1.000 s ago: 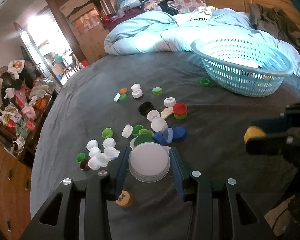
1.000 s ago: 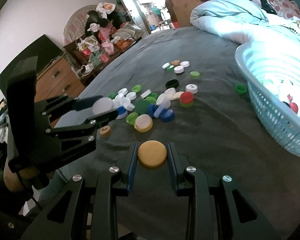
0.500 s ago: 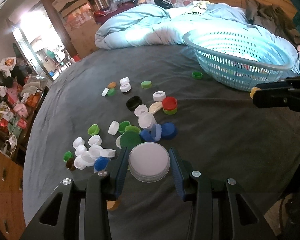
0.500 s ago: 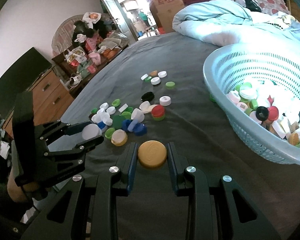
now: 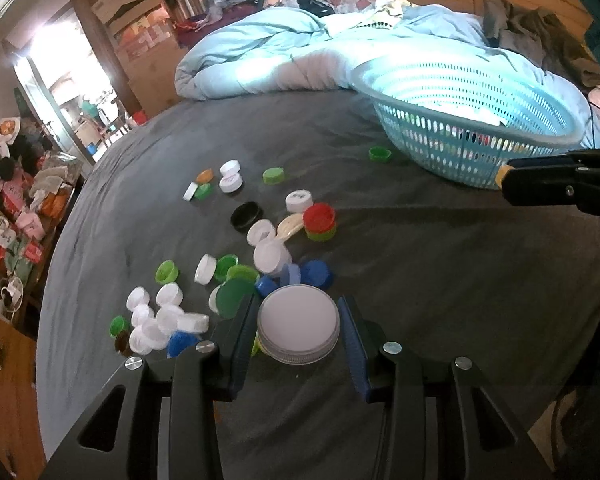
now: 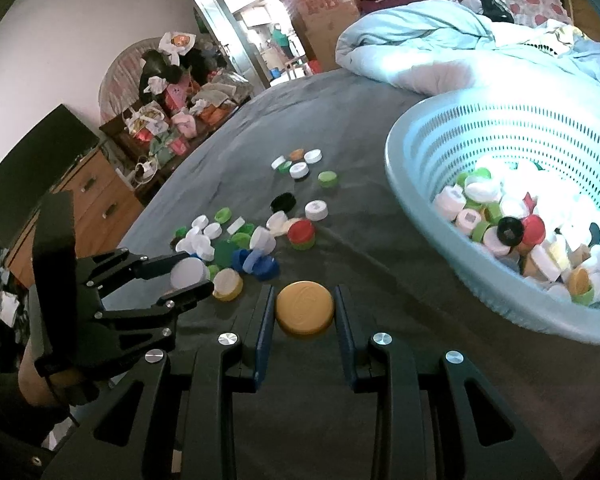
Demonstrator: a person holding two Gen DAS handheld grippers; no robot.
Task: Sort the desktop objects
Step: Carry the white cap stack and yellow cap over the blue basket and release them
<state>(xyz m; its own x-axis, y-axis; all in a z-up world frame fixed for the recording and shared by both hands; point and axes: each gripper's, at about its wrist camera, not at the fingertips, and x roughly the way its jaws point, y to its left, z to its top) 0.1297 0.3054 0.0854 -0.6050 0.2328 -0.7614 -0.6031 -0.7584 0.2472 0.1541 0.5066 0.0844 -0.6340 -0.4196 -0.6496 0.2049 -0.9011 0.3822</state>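
Caps: two are carried, a yellow cap point(image 6: 305, 313) pinched in the right gripper point(image 6: 305, 316) fingers and a white lid point(image 5: 298, 328) pinched in the left gripper point(image 5: 298, 330); the basket point(image 6: 428, 216), at two o'clock, has drawn nearer, so a drop looks close; roughly thirty stay scattered on the bed point(image 6: 380, 264)

A dark grey bedspread point(image 5: 420, 260) meets a rumpled pale-blue duvet point(image 5: 260, 56); wooden wardrobes point(image 5: 112, 40) flank a bright doorway point(image 5: 60, 92).

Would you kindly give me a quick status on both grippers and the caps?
Left gripper shut on white lid. Right gripper shut on yellow cap. Basket ahead, path clear. Loose caps remain on bed.
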